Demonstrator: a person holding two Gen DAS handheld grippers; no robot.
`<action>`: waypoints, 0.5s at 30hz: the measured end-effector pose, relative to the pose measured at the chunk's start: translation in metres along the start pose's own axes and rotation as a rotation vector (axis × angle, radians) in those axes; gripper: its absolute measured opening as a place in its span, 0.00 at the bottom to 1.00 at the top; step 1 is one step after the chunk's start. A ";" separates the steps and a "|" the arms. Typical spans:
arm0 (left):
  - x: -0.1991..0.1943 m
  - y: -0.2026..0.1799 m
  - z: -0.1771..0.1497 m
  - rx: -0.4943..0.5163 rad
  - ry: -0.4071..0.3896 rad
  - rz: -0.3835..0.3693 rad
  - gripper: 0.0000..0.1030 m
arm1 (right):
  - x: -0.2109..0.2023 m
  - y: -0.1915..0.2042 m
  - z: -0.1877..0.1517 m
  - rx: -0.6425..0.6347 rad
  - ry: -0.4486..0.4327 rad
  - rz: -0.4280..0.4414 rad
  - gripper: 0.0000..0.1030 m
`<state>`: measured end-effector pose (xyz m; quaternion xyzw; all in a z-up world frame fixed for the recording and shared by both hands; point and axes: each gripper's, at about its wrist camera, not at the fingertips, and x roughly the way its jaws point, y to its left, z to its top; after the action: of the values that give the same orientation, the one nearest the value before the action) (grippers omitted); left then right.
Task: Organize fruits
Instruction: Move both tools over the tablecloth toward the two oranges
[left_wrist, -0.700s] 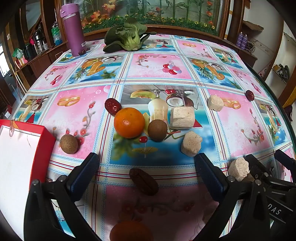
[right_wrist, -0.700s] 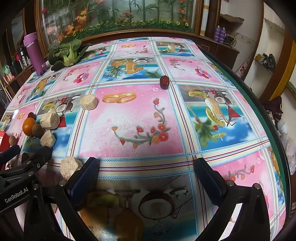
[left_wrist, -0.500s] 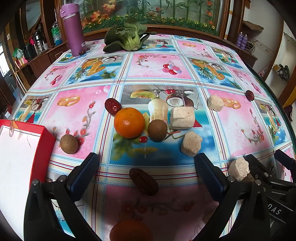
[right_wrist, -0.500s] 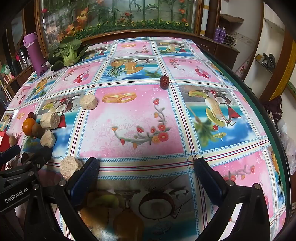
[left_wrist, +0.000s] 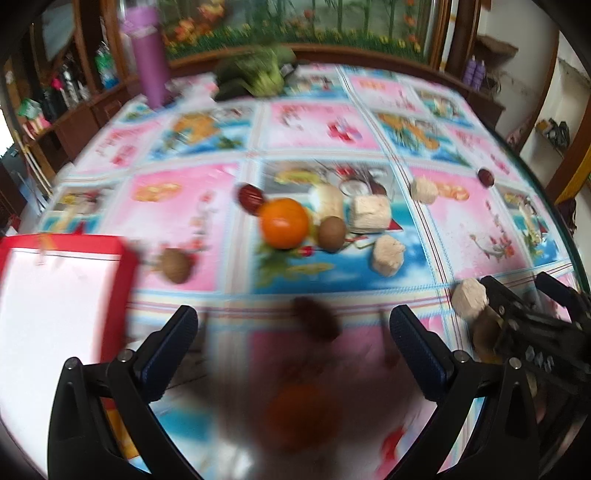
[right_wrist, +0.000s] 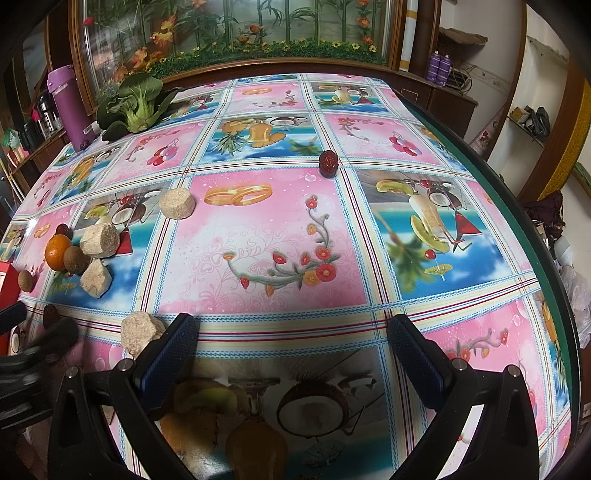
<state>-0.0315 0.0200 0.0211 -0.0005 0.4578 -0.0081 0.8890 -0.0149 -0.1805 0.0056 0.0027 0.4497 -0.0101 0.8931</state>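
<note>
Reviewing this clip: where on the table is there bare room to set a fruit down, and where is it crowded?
Open cloth spans the pink panel between the round pale block, the lone red date and the right gripper, and runs on to the table's right edge. The crowd is at left: orange, brown fruits and pale blocks bunched near the red box.

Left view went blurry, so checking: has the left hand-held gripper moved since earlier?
Yes. The left hand-held gripper swung left: the red box sits further right in its view.
</note>
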 end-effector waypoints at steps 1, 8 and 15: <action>-0.010 0.005 -0.004 0.013 -0.022 0.002 1.00 | -0.001 0.000 0.001 -0.014 0.014 0.013 1.00; -0.071 0.051 -0.048 0.025 -0.103 0.054 1.00 | -0.034 -0.008 0.000 -0.005 -0.088 0.165 0.99; -0.095 0.088 -0.057 -0.041 -0.115 0.129 1.00 | -0.072 0.005 0.001 -0.010 -0.132 0.335 0.99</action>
<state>-0.1316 0.1099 0.0642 0.0103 0.4051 0.0584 0.9123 -0.0565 -0.1747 0.0639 0.0726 0.3836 0.1409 0.9098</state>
